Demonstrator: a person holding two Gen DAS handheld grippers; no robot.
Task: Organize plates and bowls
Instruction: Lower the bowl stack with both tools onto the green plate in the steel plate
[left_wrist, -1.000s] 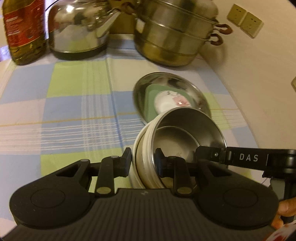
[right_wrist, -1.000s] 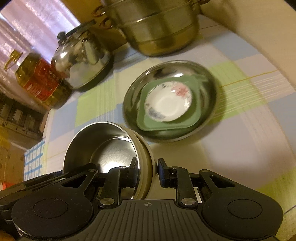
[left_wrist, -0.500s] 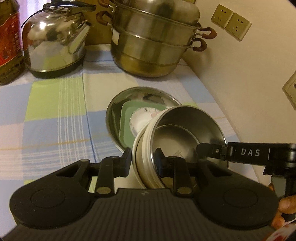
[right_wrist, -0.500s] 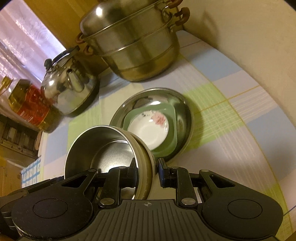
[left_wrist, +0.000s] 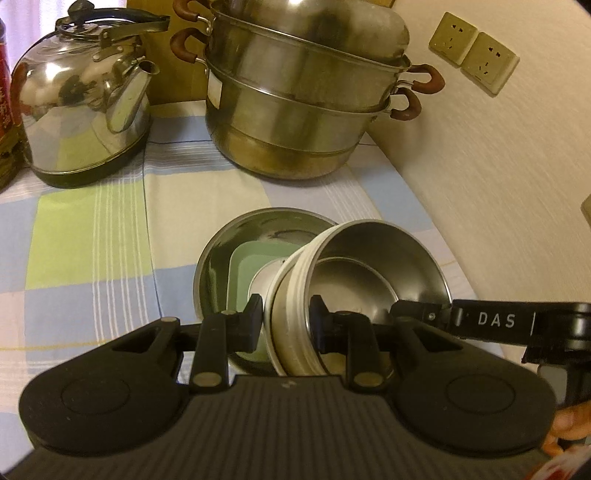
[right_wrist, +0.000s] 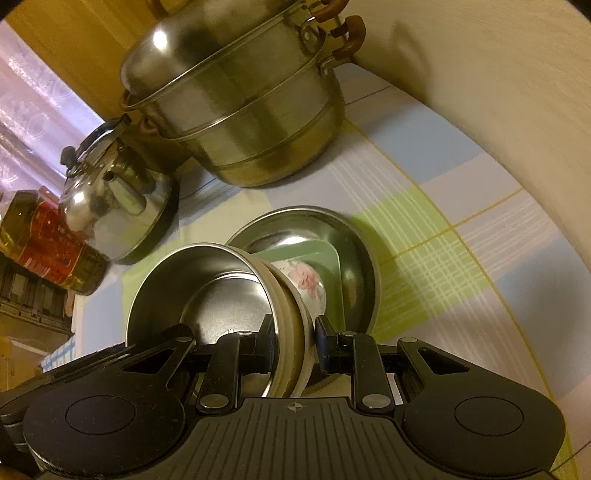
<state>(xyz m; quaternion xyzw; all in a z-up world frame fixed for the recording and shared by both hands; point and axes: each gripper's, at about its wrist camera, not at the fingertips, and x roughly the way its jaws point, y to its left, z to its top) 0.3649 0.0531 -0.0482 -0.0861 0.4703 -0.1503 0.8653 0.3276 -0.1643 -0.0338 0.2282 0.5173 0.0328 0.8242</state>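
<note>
Carry step: left gripper (left_wrist: 286, 325) and right gripper (right_wrist: 295, 345), each narrowly clamped on opposite rims, hold steel bowl (left_wrist: 373, 273) at lower centre over plate stack (right_wrist: 354, 236); next, lower level, release.

Behind the steel plate (left_wrist: 210, 266), the tiered steamer pot (left_wrist: 295, 110) and the kettle (left_wrist: 81, 110) block the back of the desk (left_wrist: 92, 236), with only a narrow gap between them. The wall (left_wrist: 498, 184) closes the side just beside the plate. An oil bottle (right_wrist: 48, 240) stands beyond the kettle. The checked cloth on the kettle's side of the plate lies bare and passable.
</note>
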